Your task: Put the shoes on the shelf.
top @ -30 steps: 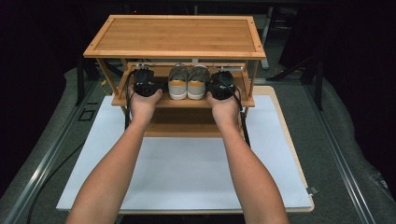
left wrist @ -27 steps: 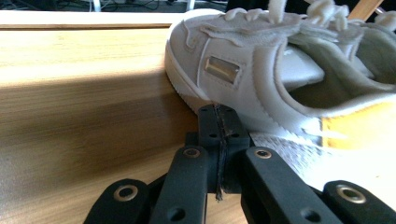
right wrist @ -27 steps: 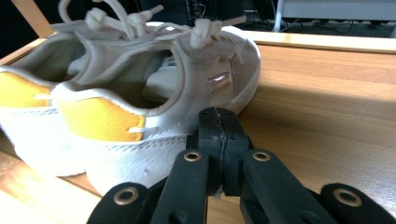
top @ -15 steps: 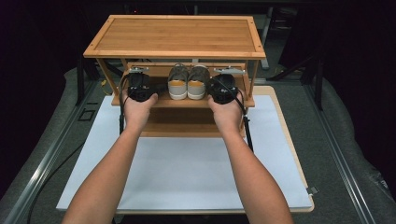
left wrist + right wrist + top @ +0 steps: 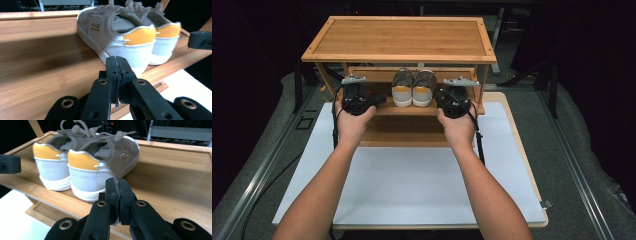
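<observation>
While both grippers sit at shelf (image 5: 382,109) front edge, no grasp made yet. Shoes (image 5: 413,88) stand side by side mid-shelf under rack top, heels outward. Left gripper (image 5: 117,75): jaws pressed together, empty, just left of shoes. Right gripper (image 5: 117,195): jaws together, empty, just right of shoes. Remaining, by judgement: open jaws, grip heels, lift shoes off shelf.

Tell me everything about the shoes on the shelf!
The shoes are a pair of grey sneakers with yellow heel patches, white soles and pale laces. They stand upright, side by side and touching, on the middle wooden shelf, heels toward the person. The left gripper and right gripper sit shut beside them, not touching.
</observation>
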`<state>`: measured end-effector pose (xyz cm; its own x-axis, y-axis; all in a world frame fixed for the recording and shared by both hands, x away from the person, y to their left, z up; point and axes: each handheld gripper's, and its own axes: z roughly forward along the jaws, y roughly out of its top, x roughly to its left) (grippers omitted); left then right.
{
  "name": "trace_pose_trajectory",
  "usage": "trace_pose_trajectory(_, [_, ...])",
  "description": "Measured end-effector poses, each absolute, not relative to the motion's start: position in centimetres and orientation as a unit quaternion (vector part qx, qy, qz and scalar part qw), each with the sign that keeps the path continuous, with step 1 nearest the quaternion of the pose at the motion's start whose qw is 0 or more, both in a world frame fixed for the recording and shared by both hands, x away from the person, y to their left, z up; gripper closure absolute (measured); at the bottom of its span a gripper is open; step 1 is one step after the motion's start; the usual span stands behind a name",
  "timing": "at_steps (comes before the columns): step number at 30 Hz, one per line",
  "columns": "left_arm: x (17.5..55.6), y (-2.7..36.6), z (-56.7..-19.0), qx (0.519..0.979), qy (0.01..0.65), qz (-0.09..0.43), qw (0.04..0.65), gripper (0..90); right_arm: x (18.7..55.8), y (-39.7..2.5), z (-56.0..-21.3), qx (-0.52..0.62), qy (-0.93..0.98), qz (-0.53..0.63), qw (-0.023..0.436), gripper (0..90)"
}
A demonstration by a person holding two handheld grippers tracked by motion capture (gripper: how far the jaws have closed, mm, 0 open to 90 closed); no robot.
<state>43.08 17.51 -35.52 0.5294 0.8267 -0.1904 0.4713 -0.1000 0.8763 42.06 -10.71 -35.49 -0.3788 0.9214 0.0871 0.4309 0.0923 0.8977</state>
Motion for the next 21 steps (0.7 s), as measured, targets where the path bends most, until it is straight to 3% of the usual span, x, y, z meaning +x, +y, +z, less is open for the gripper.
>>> trace_pose_trajectory(21, [36.4,20.4,-35.7,0.756,0.401,0.174,0.488,87.7,34.6,-12.9,-35.4,0.433,0.722,0.481,0.244,87.3])
